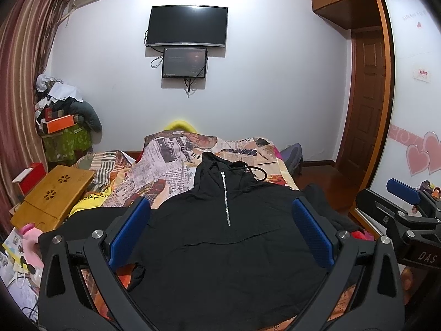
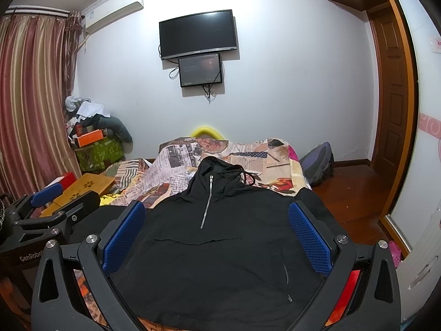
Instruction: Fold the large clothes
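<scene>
With both claws, left claw (image 1: 220, 229) and right claw (image 2: 217, 229), spread empty, I judge the black hoodie (image 1: 220, 248) soft, floppy, best pinched at its 6 o'clock hem corners.

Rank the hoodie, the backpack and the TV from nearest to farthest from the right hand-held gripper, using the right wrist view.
1. Hoodie, spread on the bed right beneath the right hand-held gripper.
2. Backpack, on the floor, far right.
3. TV, up on the far wall.
</scene>
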